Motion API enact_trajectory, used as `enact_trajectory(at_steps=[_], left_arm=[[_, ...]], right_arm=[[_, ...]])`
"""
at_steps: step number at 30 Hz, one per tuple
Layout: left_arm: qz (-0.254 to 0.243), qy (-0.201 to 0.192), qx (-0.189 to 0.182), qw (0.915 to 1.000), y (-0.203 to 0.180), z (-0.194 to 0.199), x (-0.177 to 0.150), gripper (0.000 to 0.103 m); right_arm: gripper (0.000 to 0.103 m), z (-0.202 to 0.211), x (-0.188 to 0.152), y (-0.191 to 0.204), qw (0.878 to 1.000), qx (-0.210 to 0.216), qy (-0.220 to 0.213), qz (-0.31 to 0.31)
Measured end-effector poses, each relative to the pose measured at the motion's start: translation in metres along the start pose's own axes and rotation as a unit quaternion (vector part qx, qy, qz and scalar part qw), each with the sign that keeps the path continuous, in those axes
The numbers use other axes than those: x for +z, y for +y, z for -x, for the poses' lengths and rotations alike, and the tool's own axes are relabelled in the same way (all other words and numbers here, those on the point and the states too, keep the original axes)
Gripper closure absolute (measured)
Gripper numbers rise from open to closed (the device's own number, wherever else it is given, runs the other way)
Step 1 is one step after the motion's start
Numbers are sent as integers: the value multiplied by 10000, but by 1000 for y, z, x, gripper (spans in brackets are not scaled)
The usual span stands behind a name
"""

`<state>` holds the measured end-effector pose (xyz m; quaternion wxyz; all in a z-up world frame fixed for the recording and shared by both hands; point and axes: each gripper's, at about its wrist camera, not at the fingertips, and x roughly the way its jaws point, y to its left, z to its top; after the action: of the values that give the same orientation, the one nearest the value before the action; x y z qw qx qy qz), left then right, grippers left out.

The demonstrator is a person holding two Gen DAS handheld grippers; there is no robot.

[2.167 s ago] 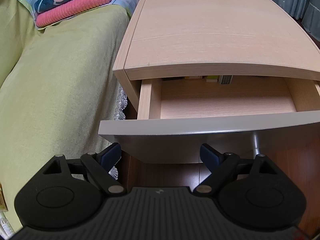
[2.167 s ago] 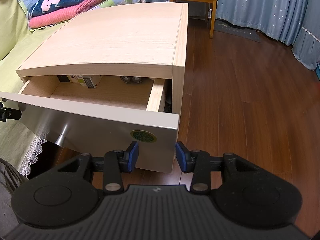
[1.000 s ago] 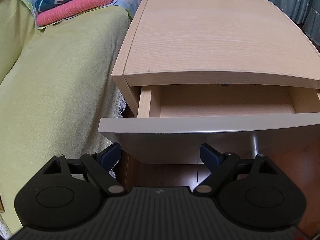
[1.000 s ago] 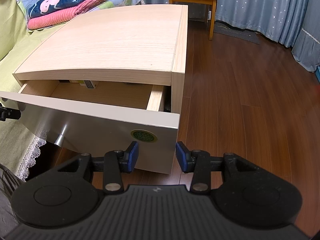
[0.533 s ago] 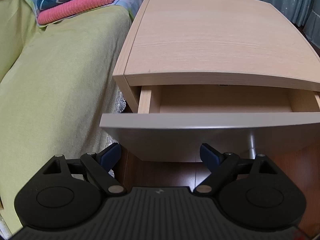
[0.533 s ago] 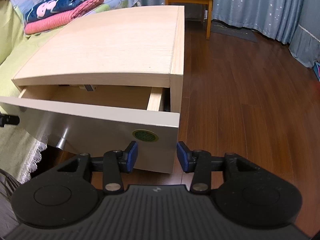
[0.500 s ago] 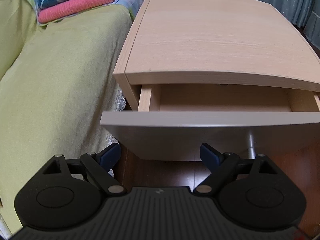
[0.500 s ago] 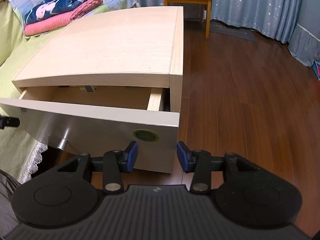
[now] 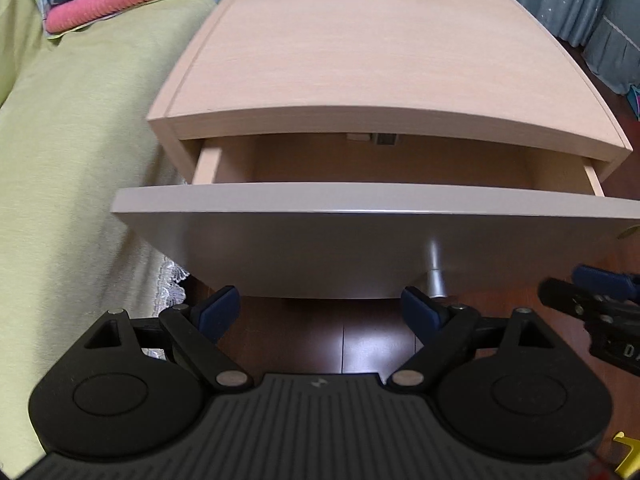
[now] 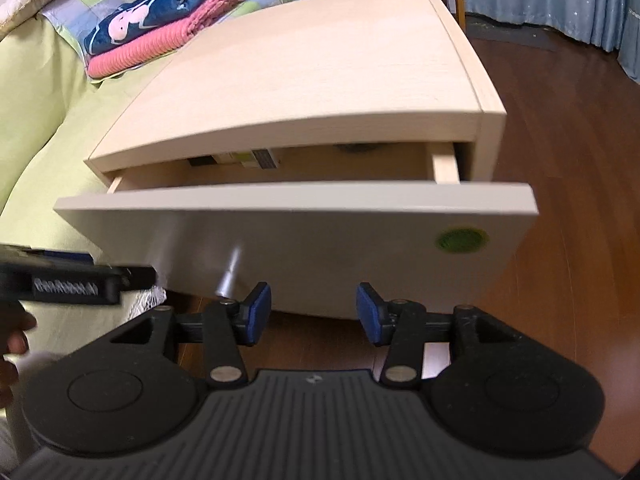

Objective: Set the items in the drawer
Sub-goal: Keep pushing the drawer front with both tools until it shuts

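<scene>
We hold our left gripper [image 9: 320,312] and right gripper [image 10: 314,312] low before the pale wooden bedside cabinet's drawer [image 9: 360,236], both with jaws spread and empty, because nothing is left to carry. The small boxes [image 10: 256,159] already lie at the drawer's back, under the cabinet top [image 10: 320,80]. Closing the half-open drawer seems next.

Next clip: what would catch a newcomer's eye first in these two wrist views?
The half-open drawer with a pale grey curved front fills the middle of both views, beneath the light wood nightstand top. Just below it hang both open, empty grippers, the left gripper and the right gripper. A folded pink and navy blanket stack lies on the yellow-green bedspread to the left.
</scene>
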<state>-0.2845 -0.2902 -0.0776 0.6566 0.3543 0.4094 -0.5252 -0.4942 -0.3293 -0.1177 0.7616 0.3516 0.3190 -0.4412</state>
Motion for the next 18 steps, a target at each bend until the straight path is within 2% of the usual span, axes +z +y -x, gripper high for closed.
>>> enact_trajectory(at_steps=[18], left_arm=[[47, -136, 82, 9999, 1, -18, 19, 17]], right_arm=[[63, -6, 8, 1, 9998, -167, -45, -14]])
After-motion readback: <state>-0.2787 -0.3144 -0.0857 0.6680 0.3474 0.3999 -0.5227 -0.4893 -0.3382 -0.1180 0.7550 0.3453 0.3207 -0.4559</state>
